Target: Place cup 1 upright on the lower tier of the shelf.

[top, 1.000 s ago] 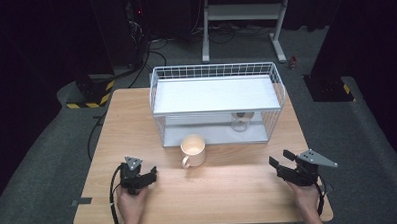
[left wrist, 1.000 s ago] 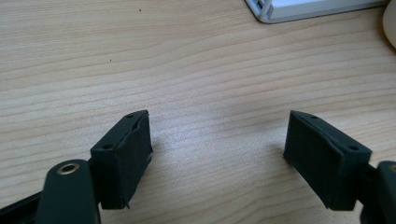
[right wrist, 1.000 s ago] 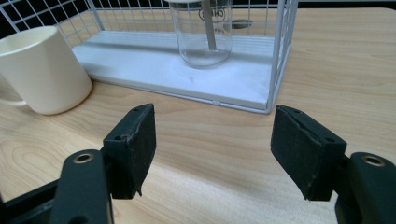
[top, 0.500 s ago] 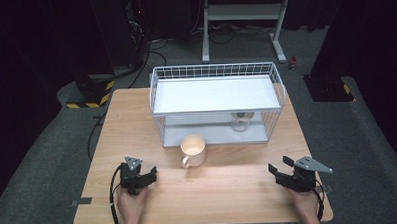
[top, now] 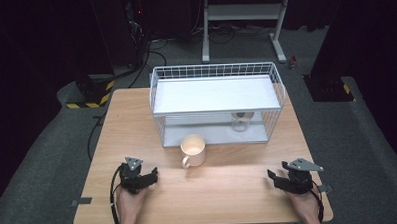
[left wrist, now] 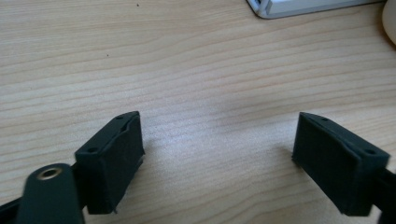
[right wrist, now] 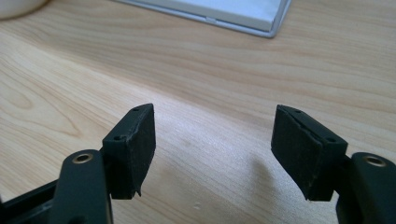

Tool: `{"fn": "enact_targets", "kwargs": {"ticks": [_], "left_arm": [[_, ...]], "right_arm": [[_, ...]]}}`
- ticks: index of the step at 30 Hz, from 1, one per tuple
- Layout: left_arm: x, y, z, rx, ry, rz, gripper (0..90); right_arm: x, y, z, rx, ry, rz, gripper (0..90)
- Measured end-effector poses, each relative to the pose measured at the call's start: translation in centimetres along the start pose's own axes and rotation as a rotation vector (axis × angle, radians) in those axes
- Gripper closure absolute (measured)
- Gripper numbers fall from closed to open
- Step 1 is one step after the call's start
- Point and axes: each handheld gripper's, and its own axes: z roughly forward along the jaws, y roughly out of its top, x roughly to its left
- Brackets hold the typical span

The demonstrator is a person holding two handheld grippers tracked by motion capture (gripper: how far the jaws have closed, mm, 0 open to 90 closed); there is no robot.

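— Dark flooring and black drapes were seen around the wooden surface [top: 136, 119], with a white stand at the top of the frame. What was set on that surface?

— A white wire rack [top: 216, 104] was placed at the centre, toward the upper half of the surface, with a solid white shelf on top. A small clear glass [top: 240, 121] was seen under that shelf, on the rack's lower tray, toward its right side. A cream mug [top: 193, 150] was stood just in front of the rack, its handle turned toward the lower left of the frame.

— And the two tools?

— The left hand-held gripper [top: 147, 175] was held low over the surface at the lower left of the frame, well apart from the mug. Its jaws were spread wide, nothing between them but bare wood, as was shown in the left gripper view [left wrist: 217, 154]. The right hand-held gripper [top: 274, 178] was held at the lower right, near the surface's edge. Its jaws were likewise released and empty in the right gripper view [right wrist: 212, 147], where a corner of the rack's tray [right wrist: 233, 16] was seen at the top of the frame.
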Motion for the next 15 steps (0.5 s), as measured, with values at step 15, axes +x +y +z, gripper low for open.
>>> {"fn": "enact_targets", "kwargs": {"ticks": [15], "left_arm": [[0.16,-0.25,-0.95,-0.032,-0.040,0.015,12.1]], "right_arm": [[0.25,0.16,0.92,0.097,-0.019,-0.031,23.2]]}}
